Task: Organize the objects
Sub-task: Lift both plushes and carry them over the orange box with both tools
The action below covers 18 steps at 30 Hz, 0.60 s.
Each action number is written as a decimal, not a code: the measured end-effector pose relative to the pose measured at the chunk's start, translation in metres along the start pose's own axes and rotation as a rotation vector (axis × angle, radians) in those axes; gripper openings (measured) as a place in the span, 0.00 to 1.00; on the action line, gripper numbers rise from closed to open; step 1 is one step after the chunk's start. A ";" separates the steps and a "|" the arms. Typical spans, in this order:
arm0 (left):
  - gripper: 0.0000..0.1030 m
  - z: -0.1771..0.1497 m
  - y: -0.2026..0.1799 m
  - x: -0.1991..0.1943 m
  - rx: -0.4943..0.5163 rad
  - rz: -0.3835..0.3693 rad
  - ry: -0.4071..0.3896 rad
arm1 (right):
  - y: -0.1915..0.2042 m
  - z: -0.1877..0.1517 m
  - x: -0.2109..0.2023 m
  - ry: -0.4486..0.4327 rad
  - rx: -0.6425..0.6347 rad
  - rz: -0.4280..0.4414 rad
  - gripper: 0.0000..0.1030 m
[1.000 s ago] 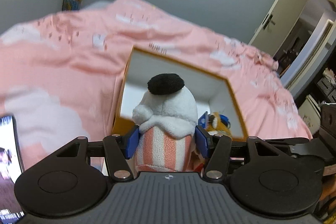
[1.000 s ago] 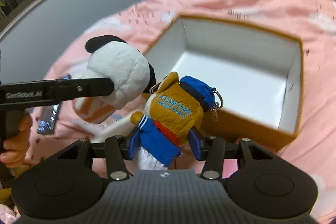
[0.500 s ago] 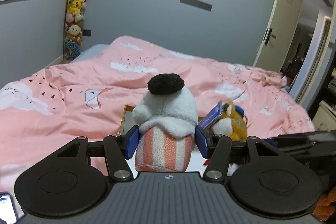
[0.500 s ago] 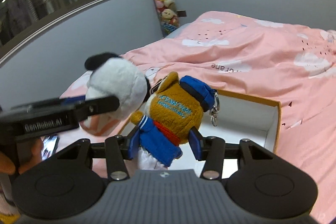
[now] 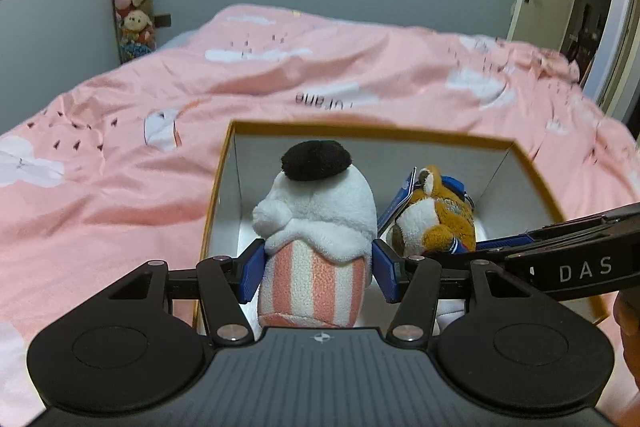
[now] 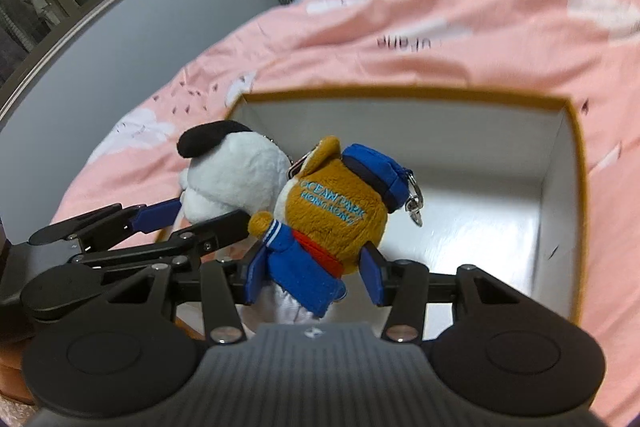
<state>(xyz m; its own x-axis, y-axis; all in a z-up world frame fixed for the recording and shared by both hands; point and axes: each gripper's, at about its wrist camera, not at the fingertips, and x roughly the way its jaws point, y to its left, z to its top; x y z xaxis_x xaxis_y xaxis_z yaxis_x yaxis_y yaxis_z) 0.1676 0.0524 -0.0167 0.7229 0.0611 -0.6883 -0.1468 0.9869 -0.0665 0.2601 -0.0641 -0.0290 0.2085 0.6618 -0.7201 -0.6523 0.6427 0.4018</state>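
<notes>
Left wrist view shows the left hand-held gripper (image 5: 318, 269) pinching a white plush with a striped body (image 5: 316, 227) over the left part of the open box (image 5: 532, 167), which sits on the pink bed (image 5: 120, 187). Just to its right, the right hand-held gripper (image 6: 314, 267) clamps a brown plush in a blue cap (image 6: 336, 211) over the same box. The two toys touch at the heads, so freeing one could drag or tip the other. That left toy hangs close to the left wall; let go there, it may catch on the rim and tumble onto the bedding. The keyring clip (image 6: 416, 203) may snag.
</notes>
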 end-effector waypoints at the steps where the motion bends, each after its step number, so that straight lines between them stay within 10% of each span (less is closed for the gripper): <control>1: 0.62 -0.003 0.000 0.003 0.007 0.003 0.011 | -0.002 -0.002 0.003 0.014 0.008 0.004 0.50; 18: 0.68 -0.018 -0.020 0.029 0.237 0.143 0.113 | -0.022 -0.013 0.039 0.126 0.093 0.056 0.51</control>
<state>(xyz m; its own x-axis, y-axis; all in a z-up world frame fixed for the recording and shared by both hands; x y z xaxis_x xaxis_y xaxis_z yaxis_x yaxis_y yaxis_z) 0.1790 0.0316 -0.0480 0.6242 0.1986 -0.7556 -0.0708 0.9776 0.1984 0.2730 -0.0574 -0.0731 0.0763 0.6478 -0.7580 -0.5888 0.6428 0.4900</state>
